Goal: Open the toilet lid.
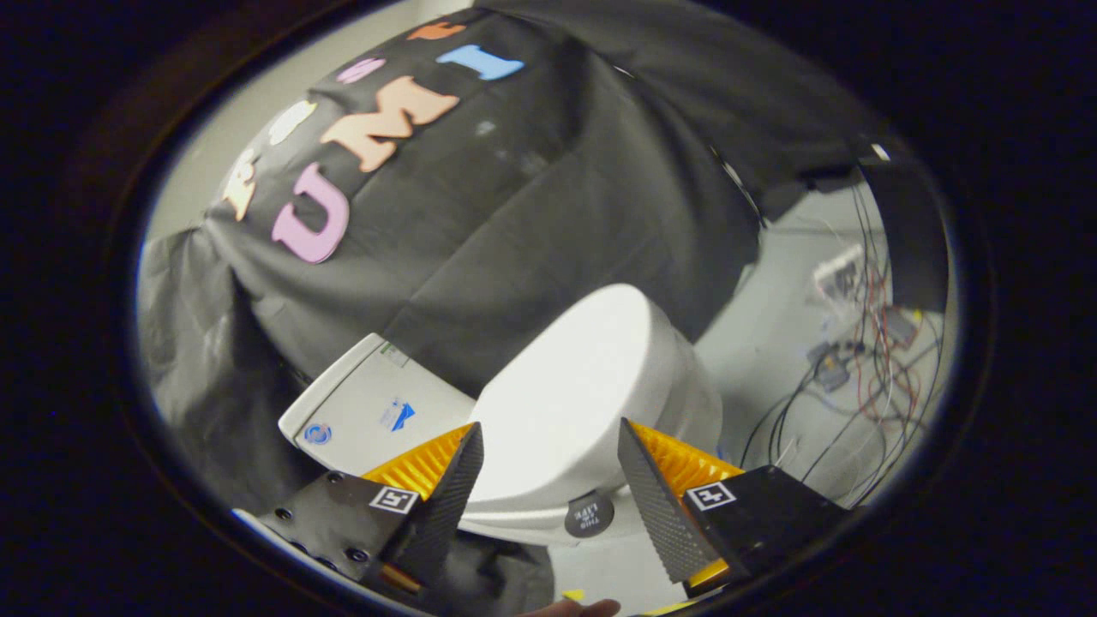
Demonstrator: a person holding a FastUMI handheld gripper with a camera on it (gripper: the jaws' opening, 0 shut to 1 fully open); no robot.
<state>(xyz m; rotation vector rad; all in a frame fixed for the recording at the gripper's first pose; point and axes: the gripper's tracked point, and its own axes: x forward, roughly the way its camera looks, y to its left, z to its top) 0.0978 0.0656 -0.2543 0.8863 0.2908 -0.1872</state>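
Toilet lid [570,386] is down flat on the seat afaict, so nothing of the job is done yet; all of the lift is left. I've got the tongs [550,467] spread wide, fingers apart w/ nothing between the pads, not touching anything. The lid sits just ahead of and between the two fingers, its front edge running across the gap between the tips, rounded white top stretching away beyond them. View is tilted, so the toilet reads slanted rel. to the fingers. Small dark round tab [589,515] sits at the lid's front rim, between the fingers and a bit nearer my right one; prob. the pull point, but I can't tell if it's a handle or only a sticker. Tank [360,411] w/ a couple of blue marks lies beyond my left finger, behind the lid. Loose cables [844,377] on the floor are well off past my right finger, clear of the work. My guess: next I need to get a finger under the front rim or onto that tab, then swing the lid up toward the tank.
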